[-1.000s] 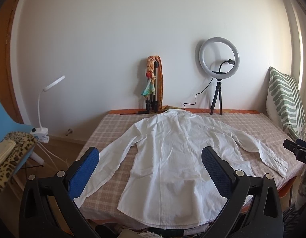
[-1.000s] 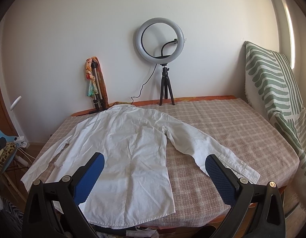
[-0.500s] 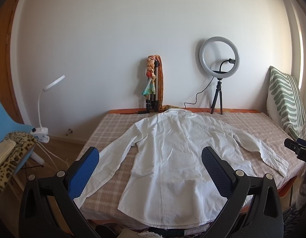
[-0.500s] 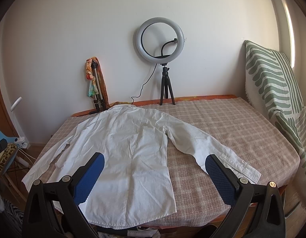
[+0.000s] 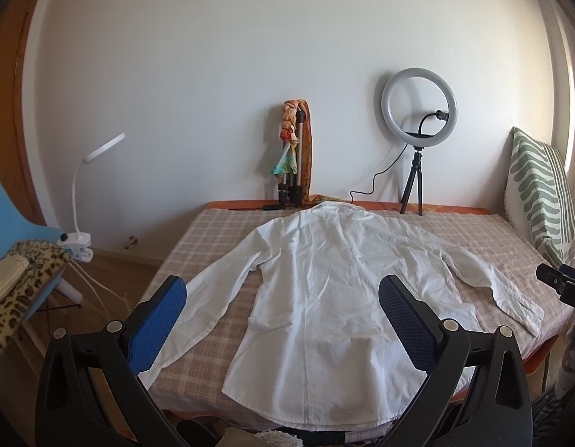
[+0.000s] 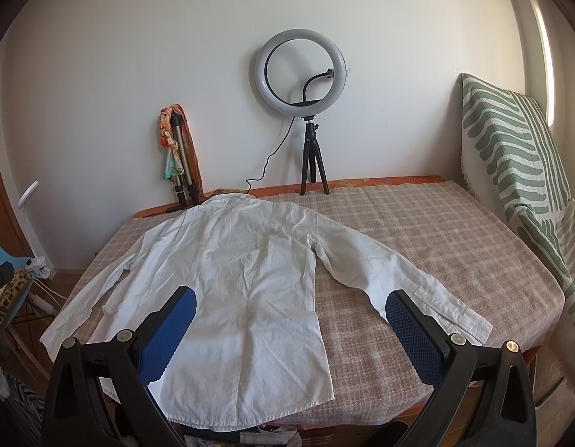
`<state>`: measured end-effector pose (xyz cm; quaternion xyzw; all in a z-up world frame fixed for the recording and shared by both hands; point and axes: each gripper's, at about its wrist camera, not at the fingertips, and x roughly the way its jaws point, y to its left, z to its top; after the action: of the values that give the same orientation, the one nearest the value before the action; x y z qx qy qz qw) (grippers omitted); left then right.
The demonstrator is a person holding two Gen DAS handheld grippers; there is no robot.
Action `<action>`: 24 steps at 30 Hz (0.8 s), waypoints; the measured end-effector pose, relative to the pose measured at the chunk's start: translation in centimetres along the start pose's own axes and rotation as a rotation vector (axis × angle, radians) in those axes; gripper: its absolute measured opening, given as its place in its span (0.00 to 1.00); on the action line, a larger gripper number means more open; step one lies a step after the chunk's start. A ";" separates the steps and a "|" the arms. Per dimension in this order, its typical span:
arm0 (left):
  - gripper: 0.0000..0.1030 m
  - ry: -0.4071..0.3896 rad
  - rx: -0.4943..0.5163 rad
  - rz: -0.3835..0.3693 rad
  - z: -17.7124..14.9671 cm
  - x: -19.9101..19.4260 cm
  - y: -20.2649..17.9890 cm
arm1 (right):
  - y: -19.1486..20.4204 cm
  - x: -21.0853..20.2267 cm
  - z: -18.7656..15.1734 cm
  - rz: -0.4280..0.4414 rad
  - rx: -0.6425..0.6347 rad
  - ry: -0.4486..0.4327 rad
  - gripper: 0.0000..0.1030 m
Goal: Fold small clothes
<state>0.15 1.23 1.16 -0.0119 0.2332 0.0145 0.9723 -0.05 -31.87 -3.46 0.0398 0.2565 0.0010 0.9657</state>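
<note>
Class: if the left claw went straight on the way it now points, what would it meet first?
Probably the white shirt spread flat on the bed. The open left claw aims at its back; depth is uncertain.

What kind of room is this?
Probably a bedroom at home: a bed with a checked cover, a striped pillow leaning by the wall, and a ring light on a tripod.

The left gripper's (image 5: 281,320) pads cover part of the shirt's (image 5: 324,290) left sleeve and right hem, the right gripper's (image 6: 291,326) pads cover its hem and right cuff, and the frame edges cut off the pillow (image 5: 540,201) and the chair (image 5: 11,223).
</note>
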 end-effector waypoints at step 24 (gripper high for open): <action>0.85 0.091 0.055 0.008 -1.3 6.5 6.9 | 4.0 4.2 2.7 0.040 -0.072 -0.008 1.00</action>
<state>5.11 8.27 -3.03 0.0150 0.2775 0.0114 0.9606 4.99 -27.95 -2.92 0.0100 0.2516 0.0294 0.9673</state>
